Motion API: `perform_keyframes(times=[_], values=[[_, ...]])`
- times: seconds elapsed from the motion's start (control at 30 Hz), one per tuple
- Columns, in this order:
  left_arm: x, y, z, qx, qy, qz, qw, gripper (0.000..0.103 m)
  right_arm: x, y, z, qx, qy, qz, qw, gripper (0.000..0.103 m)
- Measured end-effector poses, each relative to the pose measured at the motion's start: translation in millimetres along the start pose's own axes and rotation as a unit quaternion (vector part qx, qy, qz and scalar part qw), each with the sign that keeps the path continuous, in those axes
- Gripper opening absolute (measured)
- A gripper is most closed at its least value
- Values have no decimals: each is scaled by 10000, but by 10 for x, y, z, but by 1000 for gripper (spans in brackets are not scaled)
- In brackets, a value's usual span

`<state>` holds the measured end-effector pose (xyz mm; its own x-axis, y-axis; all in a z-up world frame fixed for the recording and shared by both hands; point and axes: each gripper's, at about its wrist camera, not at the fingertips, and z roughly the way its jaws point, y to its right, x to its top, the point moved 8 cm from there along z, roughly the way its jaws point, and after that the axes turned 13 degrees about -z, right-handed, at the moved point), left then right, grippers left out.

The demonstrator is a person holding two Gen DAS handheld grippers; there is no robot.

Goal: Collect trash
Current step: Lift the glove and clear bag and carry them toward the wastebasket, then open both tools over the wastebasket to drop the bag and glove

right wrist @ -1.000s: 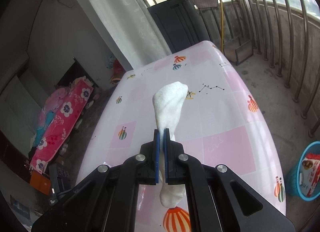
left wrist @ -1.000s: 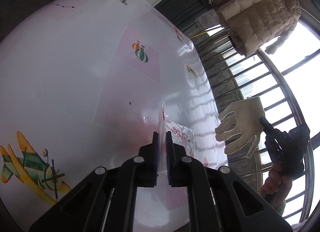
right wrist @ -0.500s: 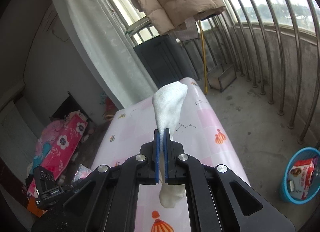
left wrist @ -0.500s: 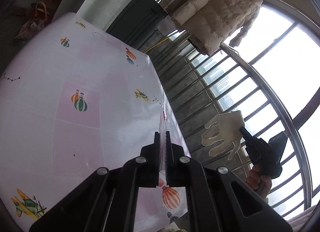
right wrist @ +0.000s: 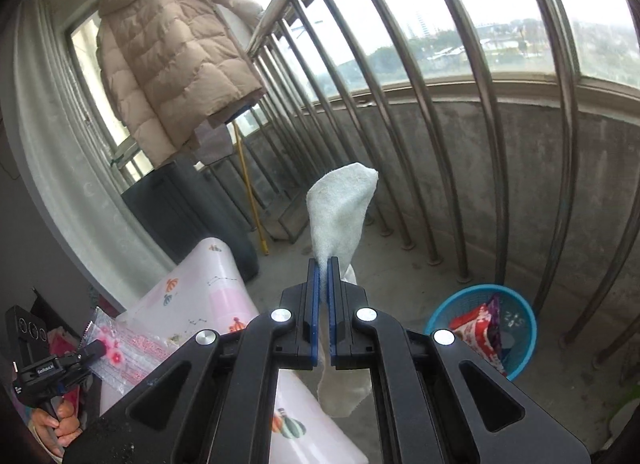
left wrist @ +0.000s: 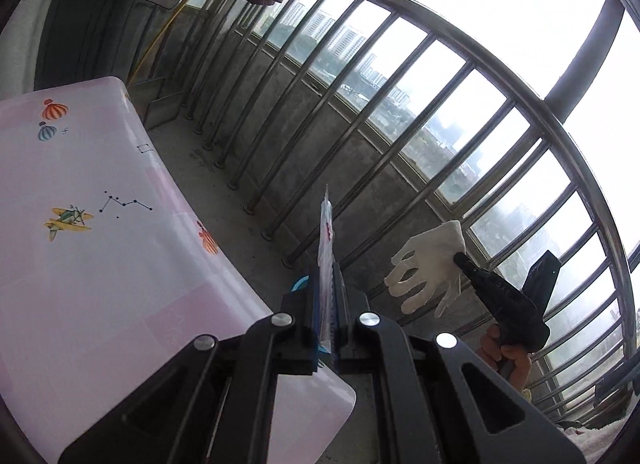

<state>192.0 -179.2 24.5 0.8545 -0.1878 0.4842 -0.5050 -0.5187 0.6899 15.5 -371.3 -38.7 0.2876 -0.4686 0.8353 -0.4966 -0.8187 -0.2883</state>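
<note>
My left gripper (left wrist: 329, 264) is shut on a clear plastic wrapper (left wrist: 326, 232) with pink print, held edge-on in the air past the table's edge; the wrapper also shows in the right wrist view (right wrist: 128, 348). My right gripper (right wrist: 323, 264) is shut on a white cotton glove (right wrist: 340, 211), also seen in the left wrist view (left wrist: 430, 268) hanging in front of the railing. A blue mesh trash basket (right wrist: 516, 304) with red and purple wrappers stands on the concrete floor, low to the right of the right gripper. A sliver of it (left wrist: 299, 284) shows behind the left fingers.
The pink table (left wrist: 80, 264) with balloon and plane prints lies to the left. A steel railing (right wrist: 480, 103) and low concrete wall close the balcony. A beige padded jacket (right wrist: 168, 63) hangs above a dark cabinet (right wrist: 180, 207). A yellow stick (right wrist: 250, 191) leans there.
Both grippers have lifted off the table and swung towards the railing side, each keeping its hold. The blue basket has come nearer in the right wrist view.
</note>
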Motion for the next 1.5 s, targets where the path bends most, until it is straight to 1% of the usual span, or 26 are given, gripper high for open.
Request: perform_keyframes(times=[0.1, 0.17, 0.27, 0.4, 0.5, 0.53, 0.6, 0.67, 0.7, 0.77, 0.8, 0.83, 0.87, 0.93, 1.0, 1.1, 1.17, 1.27, 1.37, 1.4, 1.43, 1.47, 1.5], values=[[-6, 252, 725, 99, -584, 254, 9979, 4, -188, 430, 120, -449, -202, 316, 9983, 2], [-79, 385, 1228, 228, -986, 375, 9942, 4, -304, 694, 197, -580, -314, 585, 9961, 2], [-252, 575, 1989, 472, -1534, 580, 9853, 4, -479, 1035, 317, -918, -501, 817, 9912, 2], [-538, 716, 2905, 795, -2128, 874, 9699, 4, -661, 1418, 456, -1143, -689, 1163, 9842, 2], [-740, 667, 3501, 1122, -2461, 1022, 9573, 4, -794, 1572, 494, -1223, -793, 1331, 9803, 2], [-798, 641, 3677, 1211, -2530, 1031, 9543, 4, -822, 1610, 508, -1248, -820, 1357, 9794, 2], [-893, 596, 4001, 1322, -2600, 1016, 9511, 6, -867, 1678, 506, -1291, -860, 1385, 9781, 2], [-1004, 453, 4204, 1570, -2665, 979, 9459, 6, -886, 1732, 507, -1303, -886, 1448, 9768, 2], [-1063, 429, 4307, 1630, -2687, 933, 9447, 7, -890, 1745, 522, -1292, -898, 1473, 9765, 2], [-1144, 338, 4454, 1850, -2718, 994, 9392, 7, -887, 1731, 511, -1305, -916, 1491, 9759, 2], [-1179, 310, 4501, 1888, -2765, 965, 9373, 12, -894, 1743, 530, -1294, -930, 1500, 9758, 2], [-1220, 297, 4533, 1813, -2826, 865, 9380, 19, -906, 1746, 535, -1283, -944, 1510, 9756, 2], [-1215, 296, 4547, 1740, -2820, 761, 9404, 22, -910, 1753, 555, -1281, -961, 1519, 9753, 2], [-1163, 319, 4533, 1609, -2711, 574, 9473, 40, -928, 1758, 591, -1271, -997, 1534, 9749, 2], [-1080, 381, 4501, 1355, -2643, 396, 9541, 45, -954, 1777, 625, -1260, -1031, 1553, 9743, 2], [-905, 470, 4408, 1169, -2462, 259, 9618, 45, -969, 1776, 675, -1223, -1070, 1547, 9745, 2], [-763, 562, 4289, 1022, -2344, 269, 9664, 45, -960, 1764, 707, -1193, -1089, 1536, 9748, 2], [-516, 644, 4014, 873, -2095, 299, 9734, 45, -938, 1689, 815, -965, -1149, 1495, 9773, 2], [-252, 711, 3585, 756, -1815, 364, 9798, 45, -905, 1519, 1000, -632, -1269, 1362, 9805, 2], [-176, 714, 3424, 728, -1705, 392, 9819, 47, -897, 1465, 1075, -553, -1307, 1295, 9814, 3], [-103, 705, 3245, 696, -1592, 423, 9839, 51, -891, 1419, 1150, -505, -1337, 1209, 9823, 3], [-37, 686, 3050, 713, -1462, 474, 9855, 52, -898, 1385, 1230, -497, -1373, 1105, 9831, 3], [19, 646, 2854, 796, -1313, 533, 9867, 53, -925, 1365, 1317, -525, -1429, 985, 9834, 3]])
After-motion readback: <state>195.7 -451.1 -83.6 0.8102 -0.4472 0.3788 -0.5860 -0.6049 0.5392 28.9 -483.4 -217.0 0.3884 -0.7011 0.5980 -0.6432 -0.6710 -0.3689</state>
